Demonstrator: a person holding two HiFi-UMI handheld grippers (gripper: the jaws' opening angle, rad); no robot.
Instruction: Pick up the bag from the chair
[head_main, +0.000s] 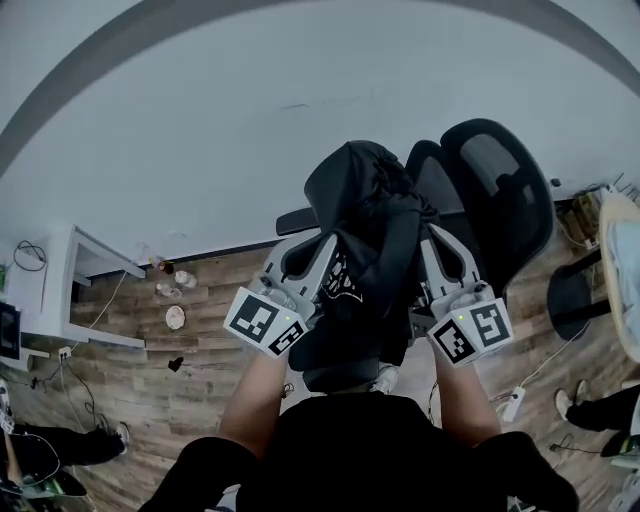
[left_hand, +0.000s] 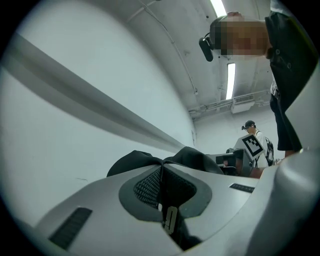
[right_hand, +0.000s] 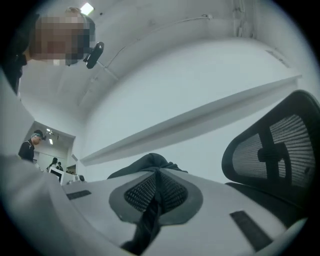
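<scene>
Left hand-held gripper (head_main: 303, 255) jaws pressed together, pinching black fabric of bag (head_main: 365, 215). Right hand-held gripper (head_main: 441, 255) jaws likewise clamped on dark strap of same bag. Bag hangs bunched between both, raised before person's chest, in front of black mesh chair (head_main: 505, 190). Wood floor (head_main: 200, 345) below, pale wall (head_main: 250, 130) behind

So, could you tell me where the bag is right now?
In the head view's centre, the bag is held up by the left tool and right tool, just in front of the chair.
</scene>
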